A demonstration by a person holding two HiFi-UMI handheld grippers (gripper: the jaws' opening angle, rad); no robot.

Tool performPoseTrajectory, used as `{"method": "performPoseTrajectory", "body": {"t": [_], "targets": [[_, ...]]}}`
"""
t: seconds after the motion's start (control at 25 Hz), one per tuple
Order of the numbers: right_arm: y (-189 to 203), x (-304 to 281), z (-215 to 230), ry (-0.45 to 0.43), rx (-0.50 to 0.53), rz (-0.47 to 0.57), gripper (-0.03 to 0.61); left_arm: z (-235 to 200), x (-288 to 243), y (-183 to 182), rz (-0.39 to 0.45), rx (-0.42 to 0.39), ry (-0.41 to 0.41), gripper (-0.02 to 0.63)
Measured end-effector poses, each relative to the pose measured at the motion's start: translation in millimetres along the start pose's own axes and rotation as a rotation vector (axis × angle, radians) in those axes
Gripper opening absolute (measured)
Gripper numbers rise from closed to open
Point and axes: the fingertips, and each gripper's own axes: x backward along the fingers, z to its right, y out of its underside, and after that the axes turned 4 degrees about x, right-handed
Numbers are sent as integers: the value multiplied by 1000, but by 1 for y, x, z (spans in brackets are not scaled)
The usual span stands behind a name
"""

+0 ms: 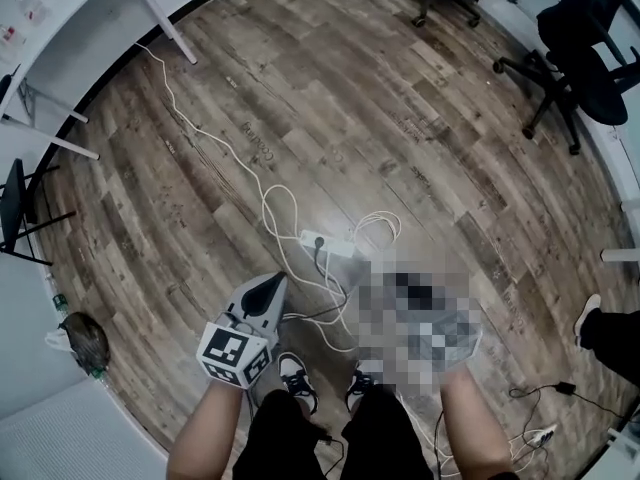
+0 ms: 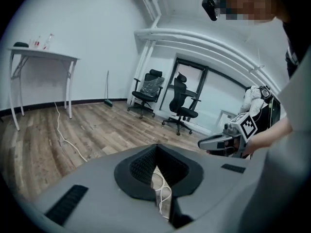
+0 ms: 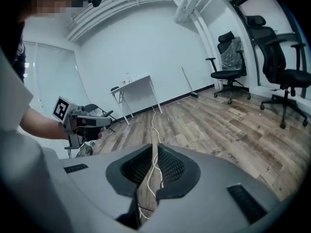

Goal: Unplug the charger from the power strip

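A white power strip [image 1: 328, 243] lies on the wood floor in the head view, with a dark charger plug [image 1: 320, 240] in it and a dark cord trailing toward me. A white cable [image 1: 262, 200] snakes away from it. My left gripper [image 1: 278, 280] hangs just short of the strip, jaws shut and empty. A blurred patch covers my right gripper in the head view. The left gripper view shows the right gripper [image 2: 201, 143] off to the right. In its own view the right gripper [image 3: 154, 149] is shut on nothing, with white cable on the floor seen beyond it.
A white table [image 1: 80, 28] stands at the far left and office chairs [image 1: 580, 58] at the far right. A second strip with cords [image 1: 540, 433] lies at the lower right. My shoes [image 1: 297, 376] are below the grippers. Another person's shoe [image 1: 588, 318] shows at the right edge.
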Motion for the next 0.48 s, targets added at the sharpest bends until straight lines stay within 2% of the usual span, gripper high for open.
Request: {"method": "performPoseTrajectory", "body": {"t": [0.16,0.32,0.48], "targets": [[71,-69,27,-25,3,-29,29,-38,-60,71,-50,12,27,21],[138,-127,43,-74,70,-74,99,-77,-113,152,-121,36,44,21],[208,-183,67,-101,143,-133,161,-114,-167,237,-202,4,38,21]]}}
